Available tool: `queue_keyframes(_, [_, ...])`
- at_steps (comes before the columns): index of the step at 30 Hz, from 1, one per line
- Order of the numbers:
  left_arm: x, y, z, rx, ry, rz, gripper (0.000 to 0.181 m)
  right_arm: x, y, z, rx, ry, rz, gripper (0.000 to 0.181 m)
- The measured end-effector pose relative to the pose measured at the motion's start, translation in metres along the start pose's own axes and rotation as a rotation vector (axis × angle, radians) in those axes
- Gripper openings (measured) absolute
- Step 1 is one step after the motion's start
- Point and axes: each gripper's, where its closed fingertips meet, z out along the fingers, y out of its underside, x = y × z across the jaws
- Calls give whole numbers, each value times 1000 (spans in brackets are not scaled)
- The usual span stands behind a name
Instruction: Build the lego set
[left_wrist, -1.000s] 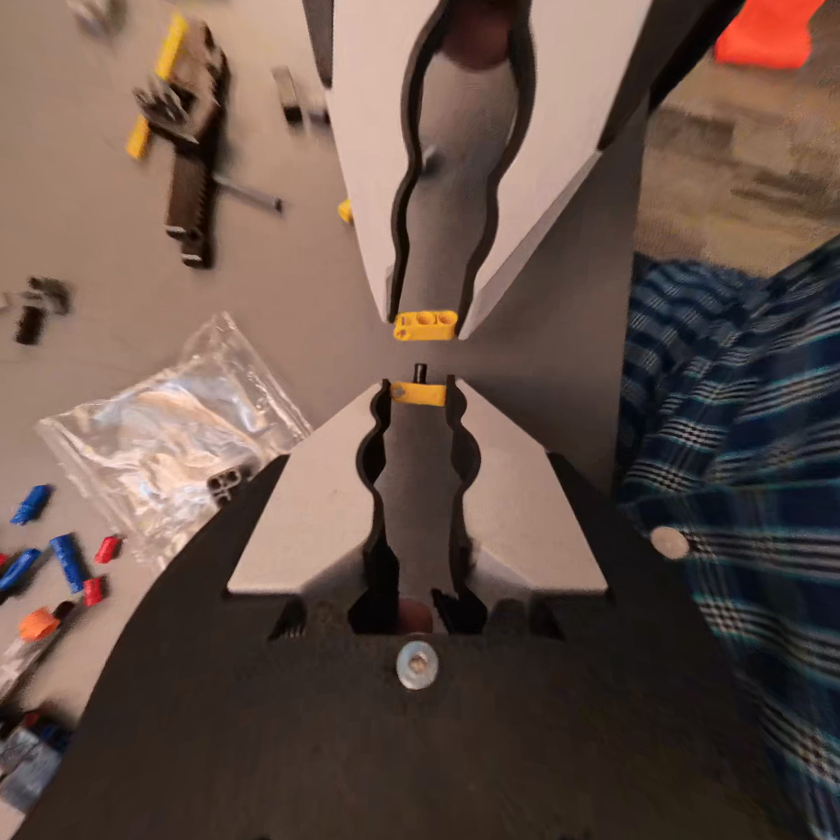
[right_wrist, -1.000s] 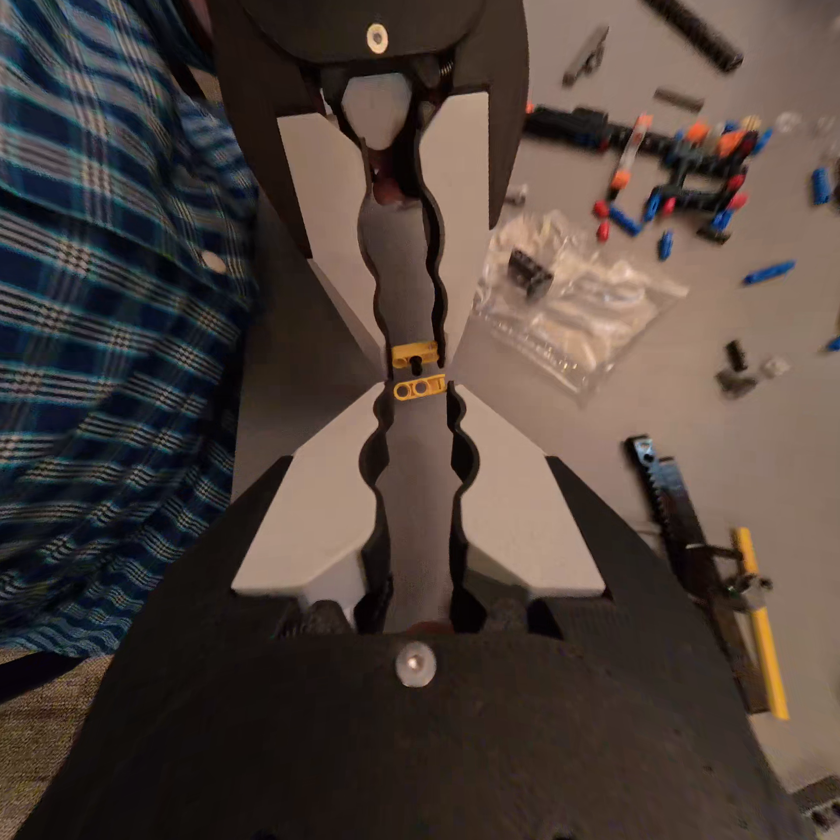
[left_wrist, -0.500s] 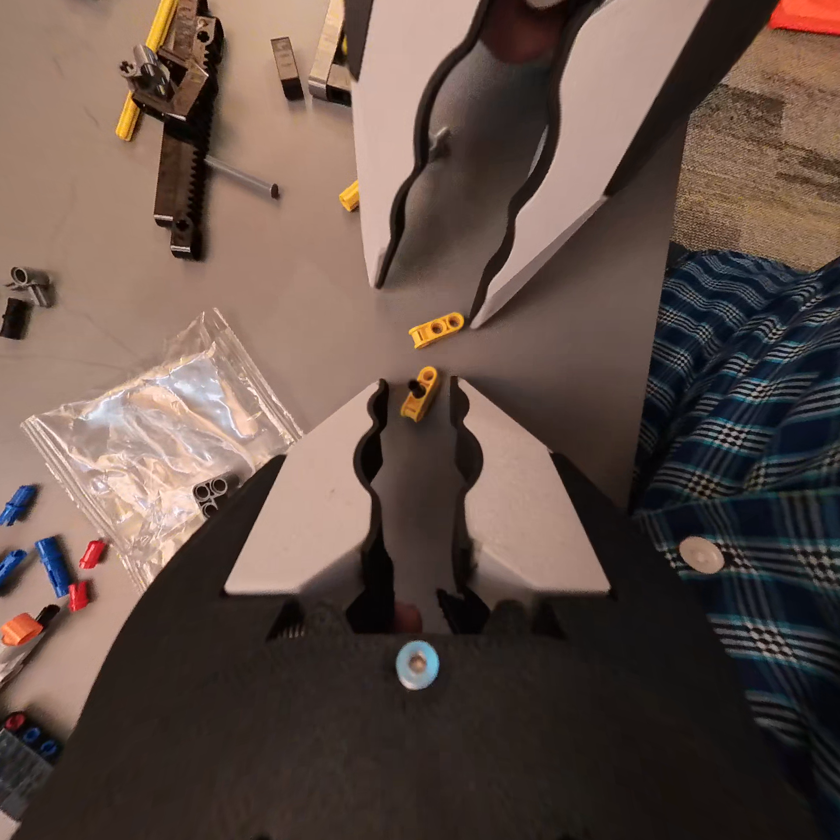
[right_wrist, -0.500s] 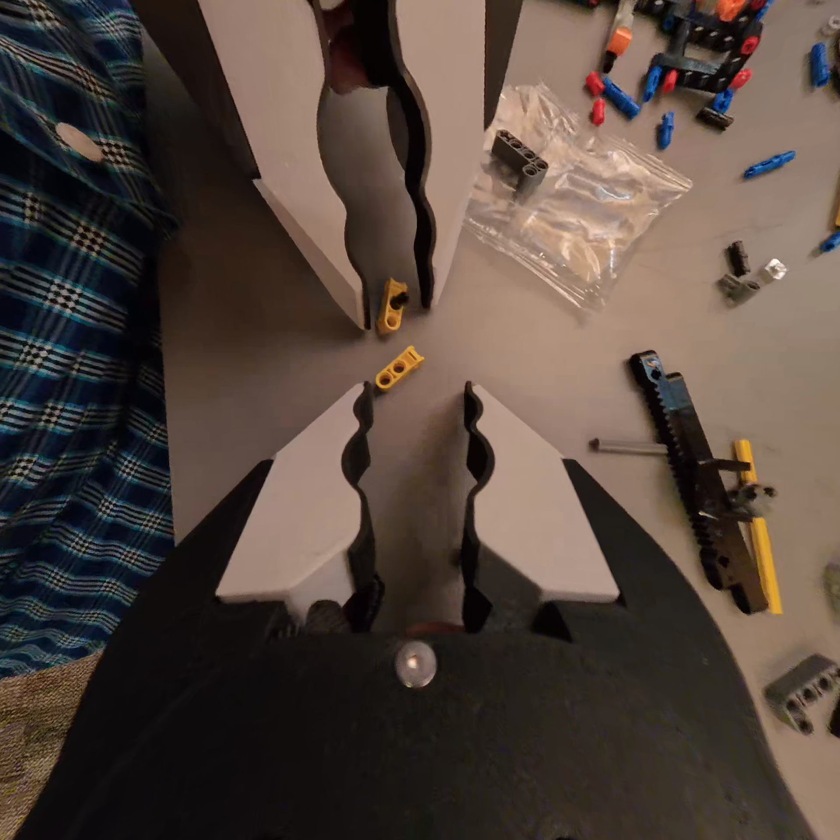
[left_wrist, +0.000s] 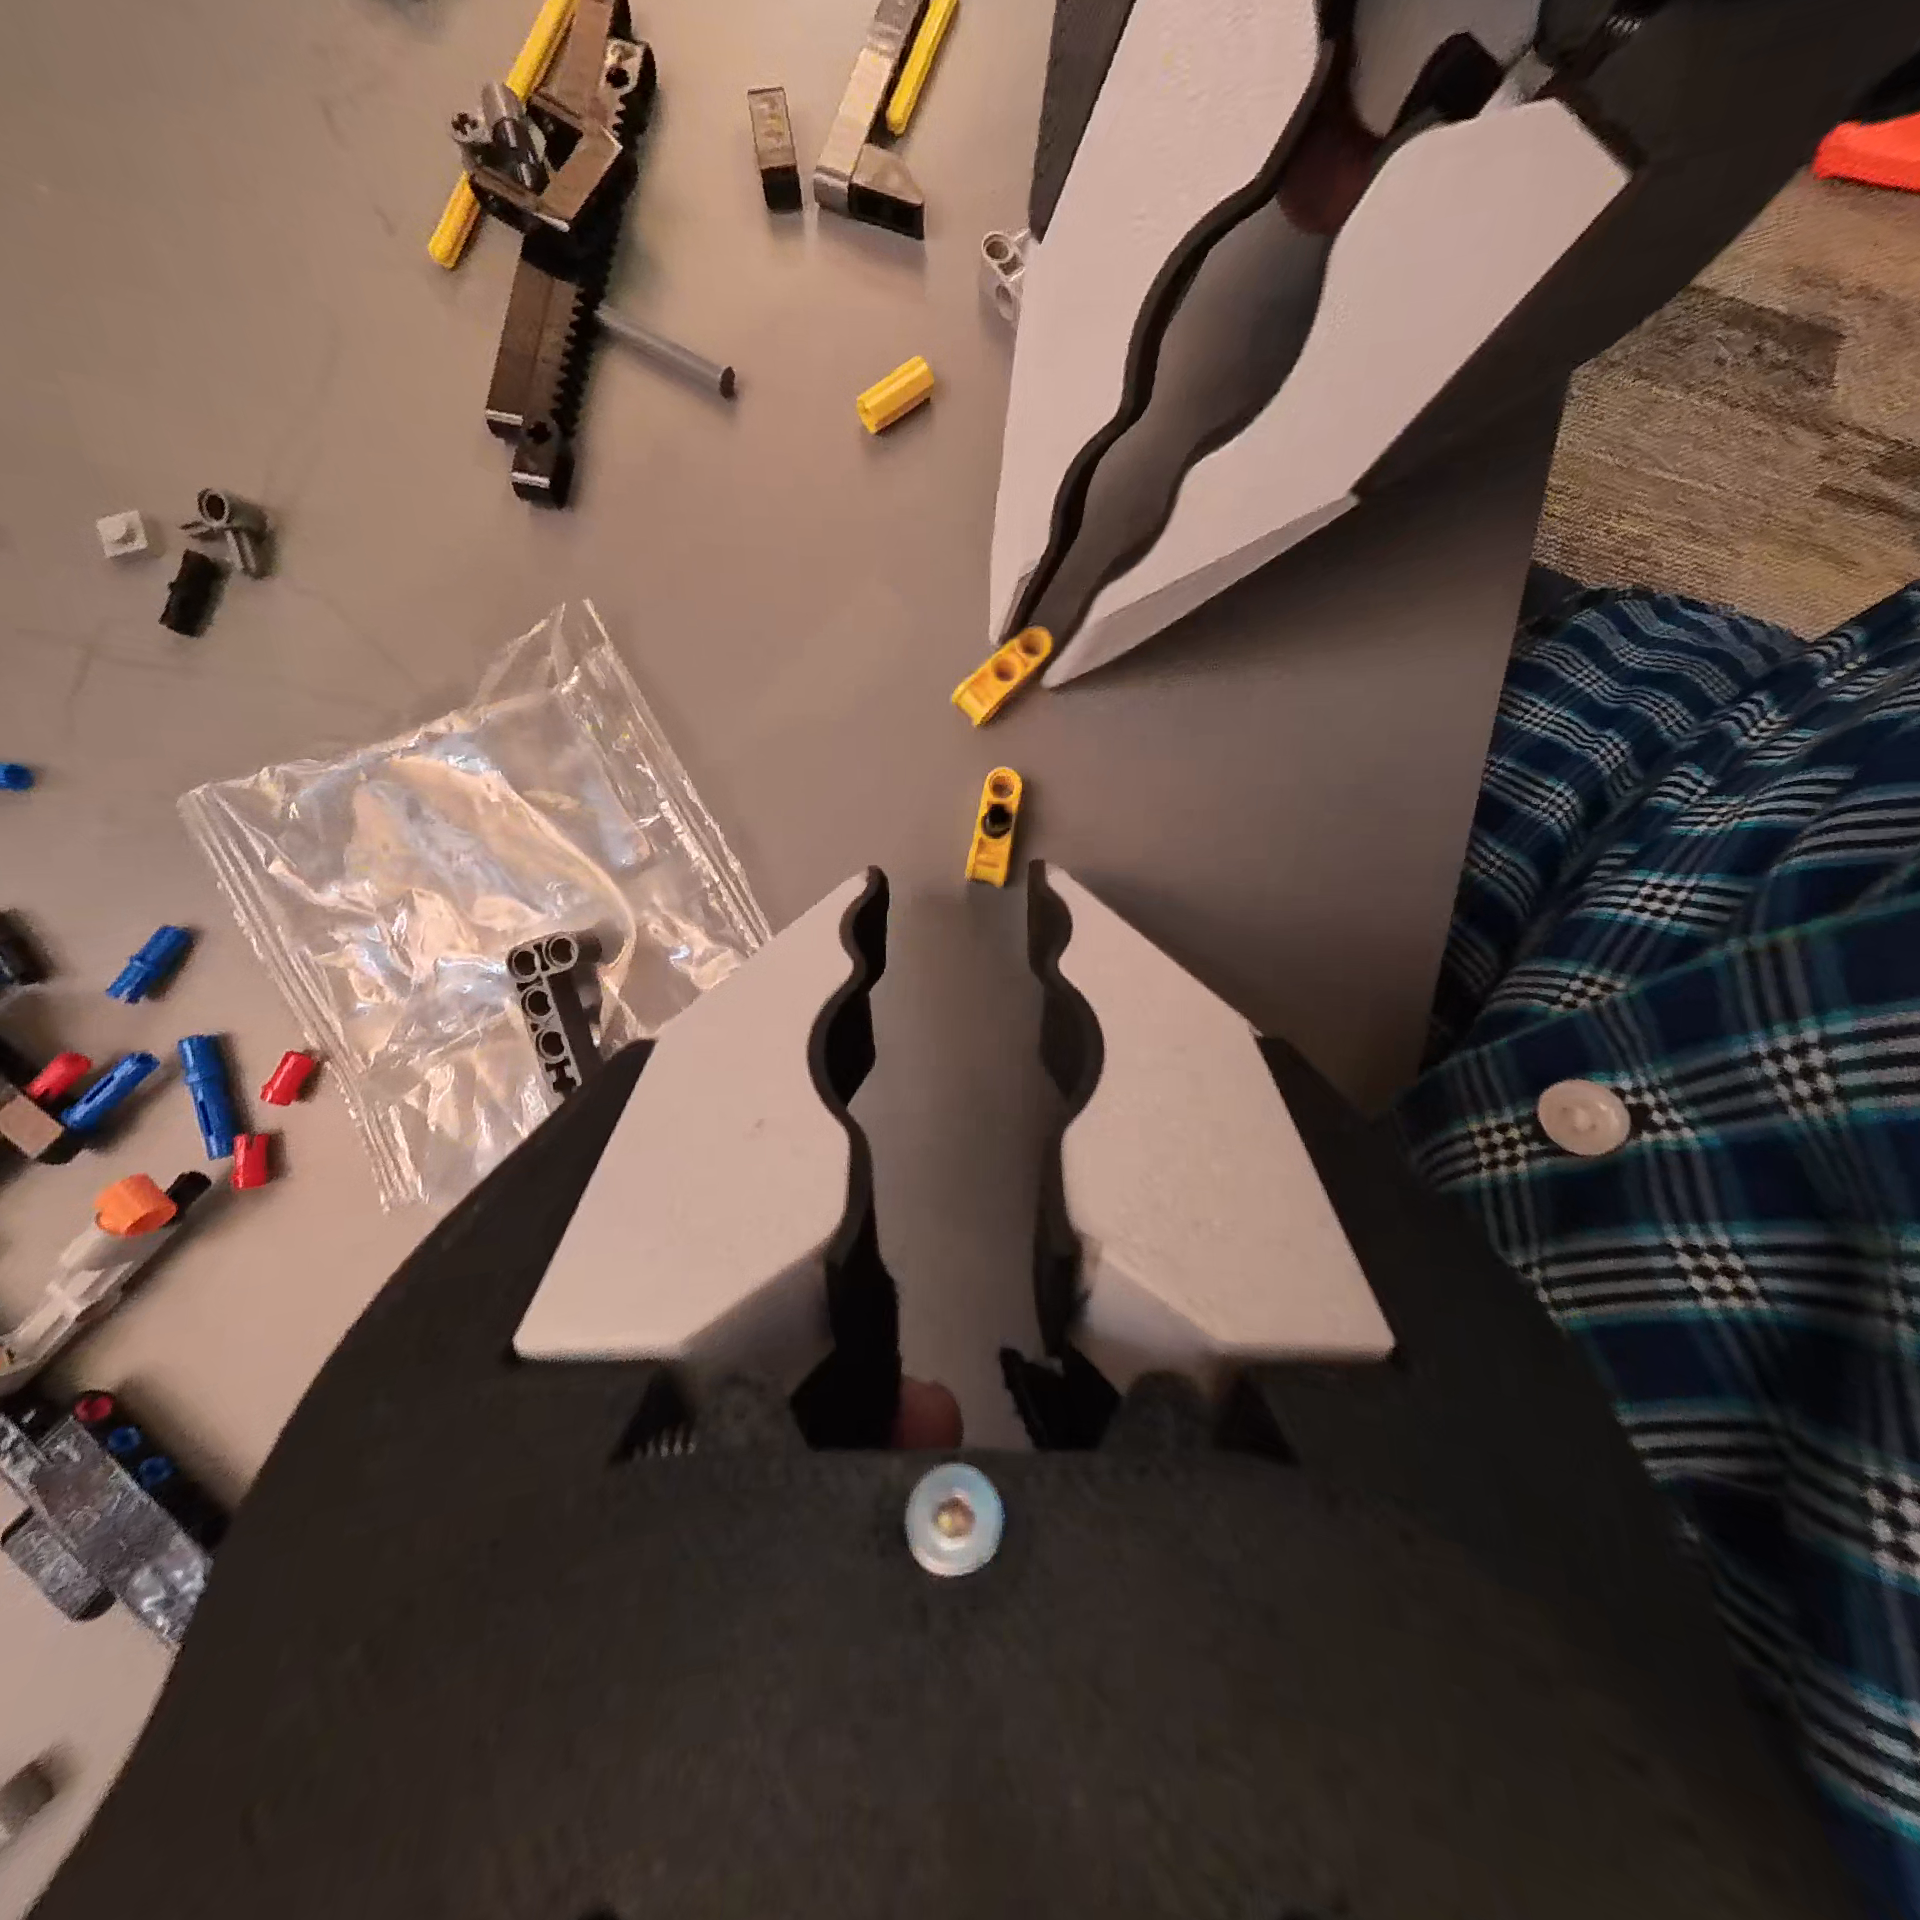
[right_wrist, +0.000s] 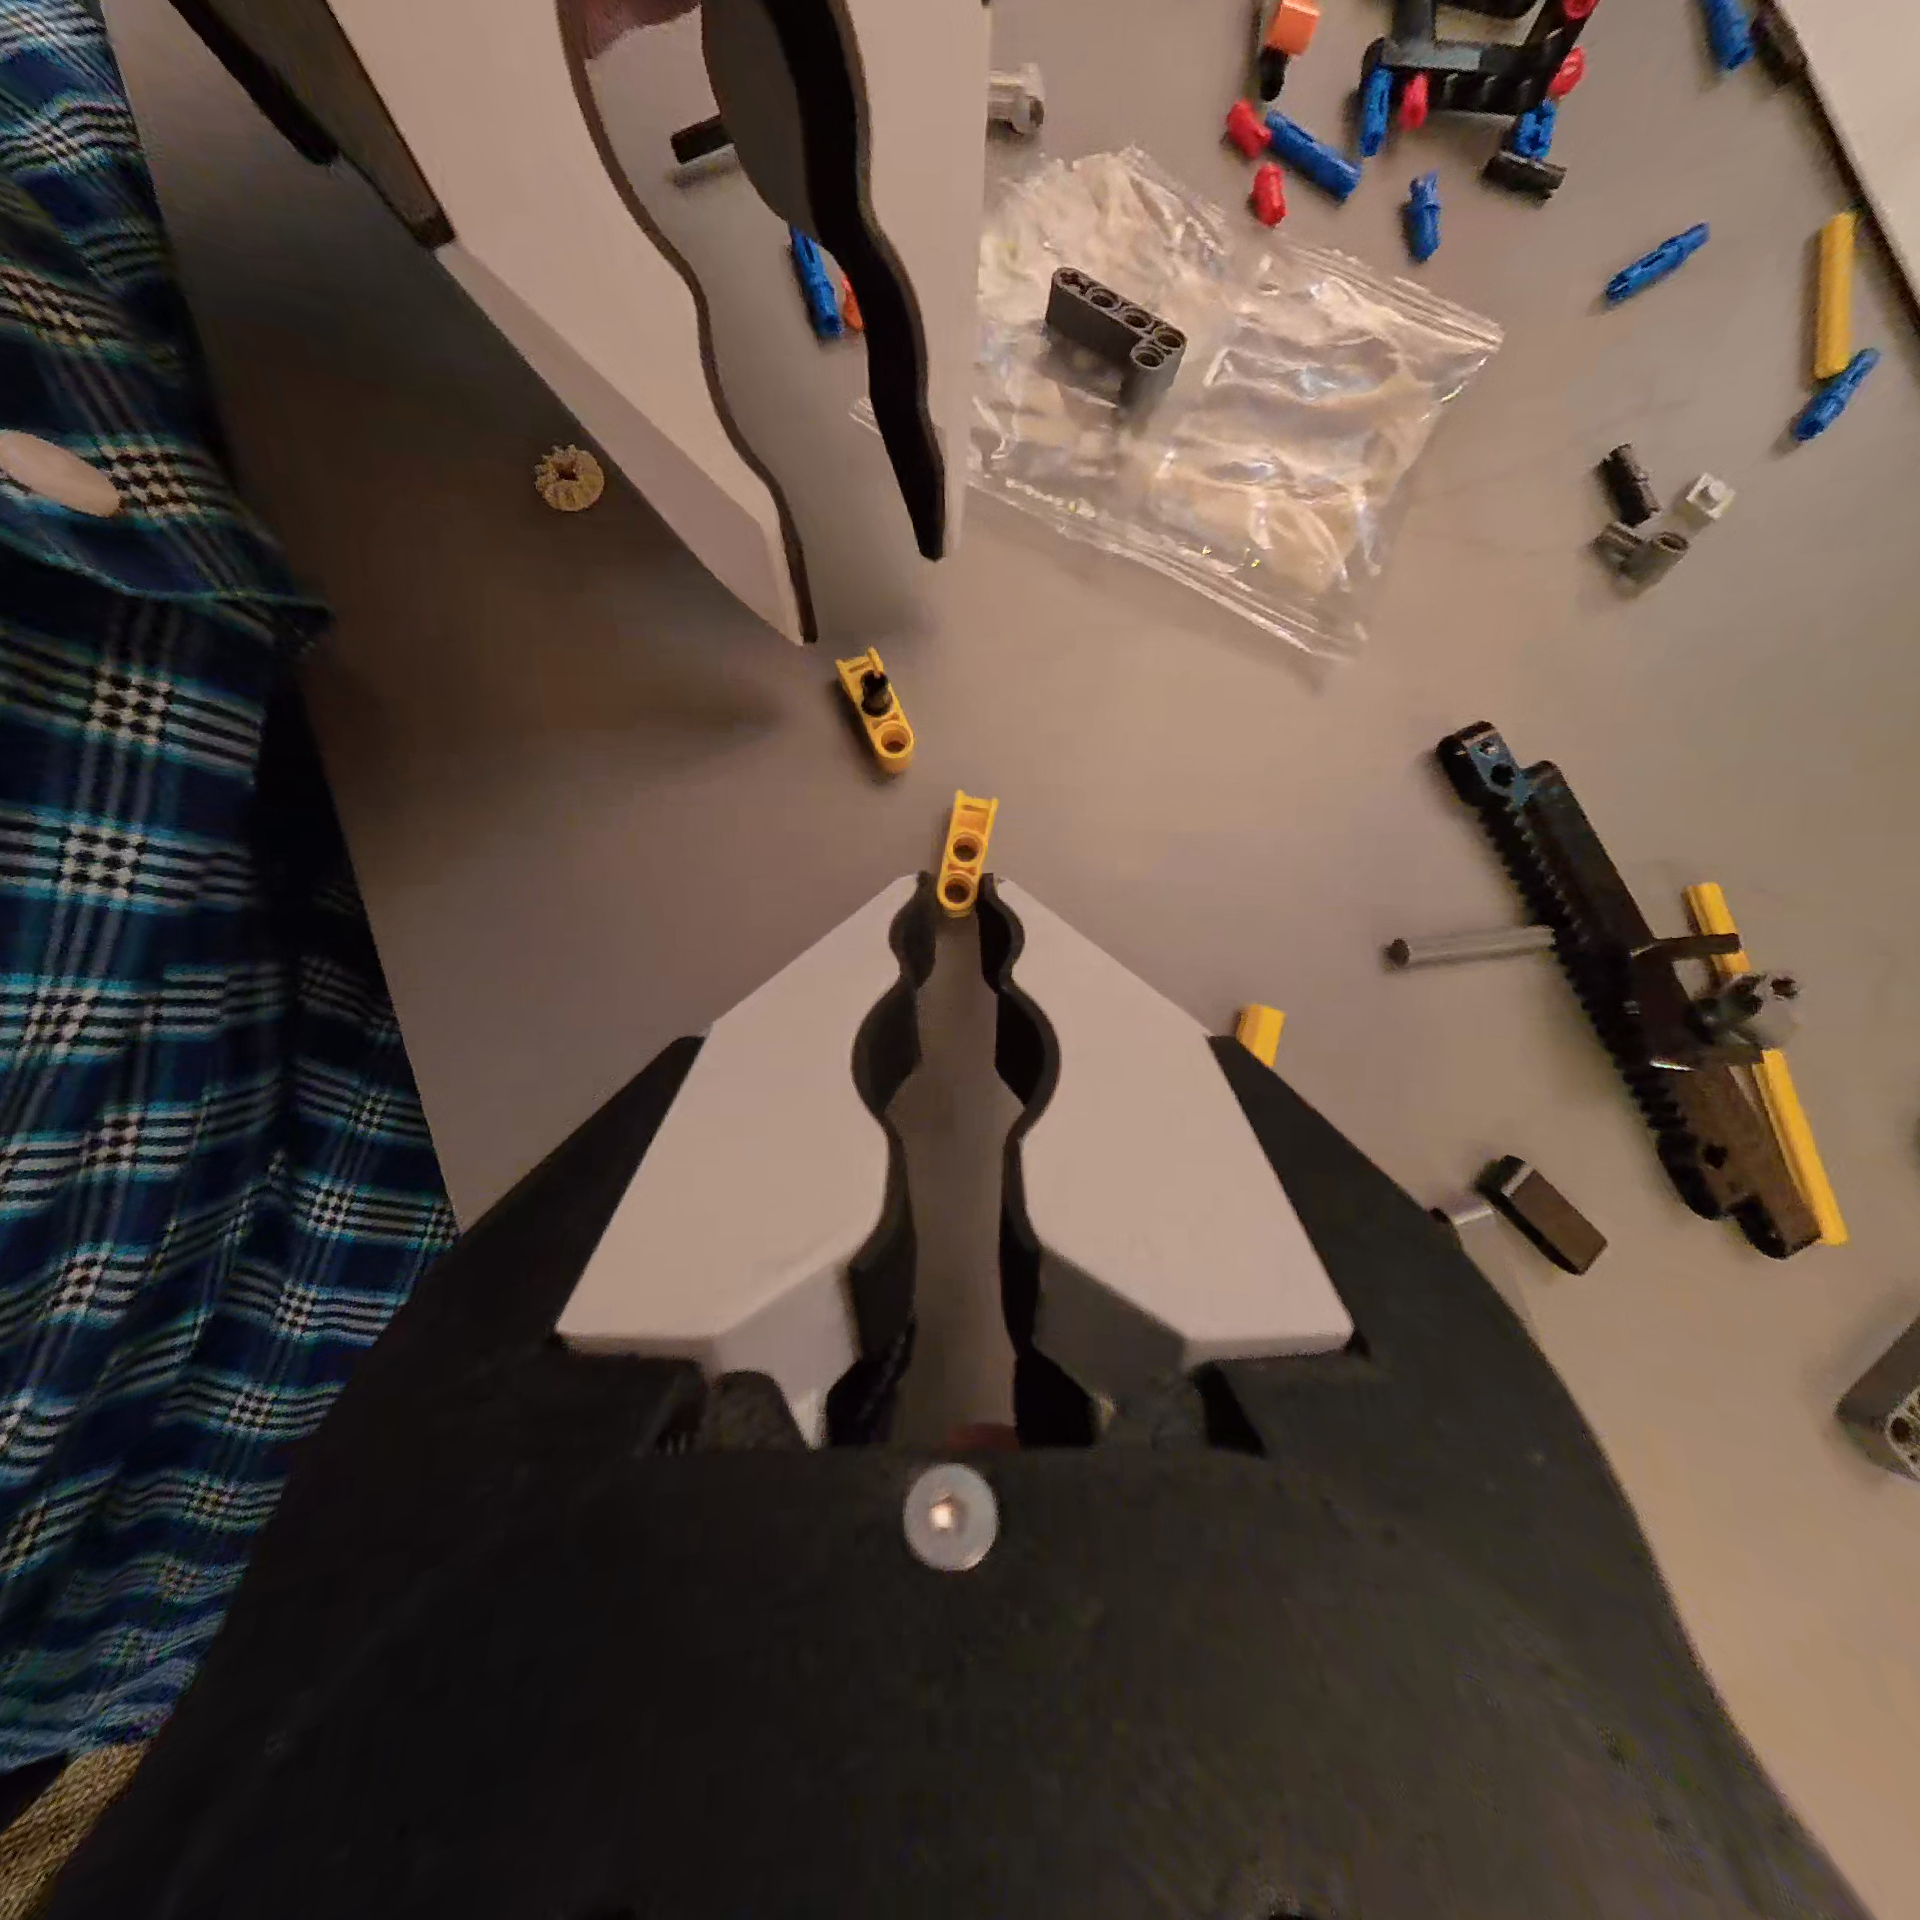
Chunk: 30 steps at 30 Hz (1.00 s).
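While one yellow connector is pinched and its mate lies loose, the join calls for a clean regrip and square alignment.

Held by one end, the plain yellow connector sits at the very tips of the right gripper, whose jaws are closed on it, most of the piece sticking out ahead just over the grey table. Its partner, the yellow connector with the black pin, lies flat on the table just ahead of the left gripper, whose jaws stand apart and empty. I judge the left should close across that piece's sides, leaving the pin clear. A shallow tip grip may let either part twist under pressure. Nearby lie a clear plastic bag and a black toothed rack, well apart.
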Motion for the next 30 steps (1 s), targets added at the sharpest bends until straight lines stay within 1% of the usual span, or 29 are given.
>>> queue_keyframes(1, [1,-2,0,7,0,4,24,0,0,0,3,-1,2,6])
queue_keyframes(4, [0,-6,0,21,-1,20,23,0,-3,-2,27,1,-23,5])
queue_keyframes(9, [1,-20,-3,58,7,97,19,-4,-23,-12,119,-72,-45,5])
queue_keyframes(14, [3,-19,-4,67,8,144,15,-12,-36,-7,127,-156,-138,5])
queue_keyframes(18, [8,-16,-4,70,14,166,8,-16,-38,-4,127,-197,-188,5])
queue_keyframes(23, [8,-14,-1,73,13,167,7,-16,-37,-2,99,-232,-229,5])
queue_keyframes(30, [7,-9,4,57,7,146,6,-16,-33,5,79,-274,-224,4])
